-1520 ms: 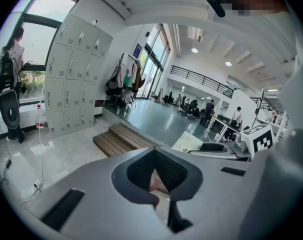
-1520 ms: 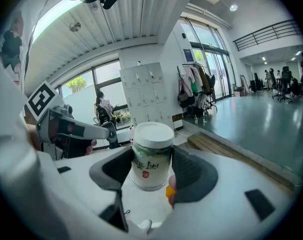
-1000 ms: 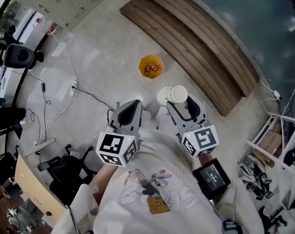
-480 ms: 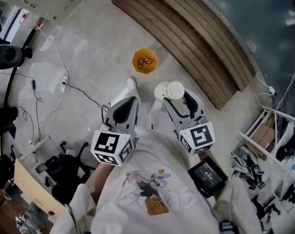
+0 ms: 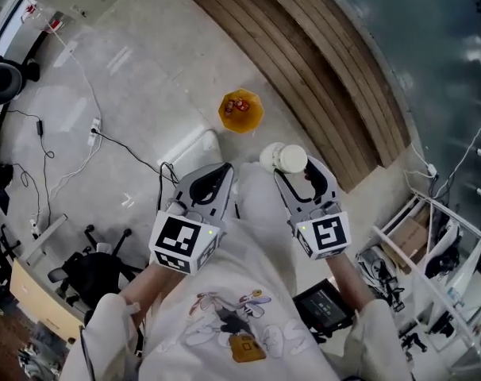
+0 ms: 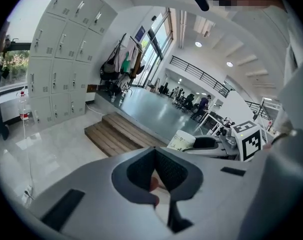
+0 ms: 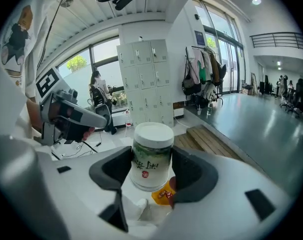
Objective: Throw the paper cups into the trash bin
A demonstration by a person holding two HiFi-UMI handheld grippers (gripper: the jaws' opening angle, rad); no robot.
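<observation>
My right gripper (image 7: 152, 171) is shut on a white paper cup (image 7: 151, 155) with green print, held bottom-up between the jaws; the head view shows the same cup (image 5: 284, 159) at that gripper's (image 5: 294, 170) tip. The orange trash bin (image 5: 240, 110) stands on the pale floor ahead of both grippers, with small red items inside; a slice of the bin (image 7: 163, 194) shows under the cup in the right gripper view. My left gripper (image 5: 213, 179) is shut with nothing in it; its jaws meet in the left gripper view (image 6: 155, 172).
Wooden steps (image 5: 304, 62) run diagonally beyond the bin. Cables and a power strip (image 5: 94, 129) lie on the floor at left. An office chair (image 5: 98, 272) stands lower left, and shelving with gear (image 5: 431, 252) at right. Grey lockers (image 6: 56, 74) line the wall.
The view has shifted forward: the bin now sits a little nearer to the grippers. The right gripper keeps hold of the cup; the left stays shut.
</observation>
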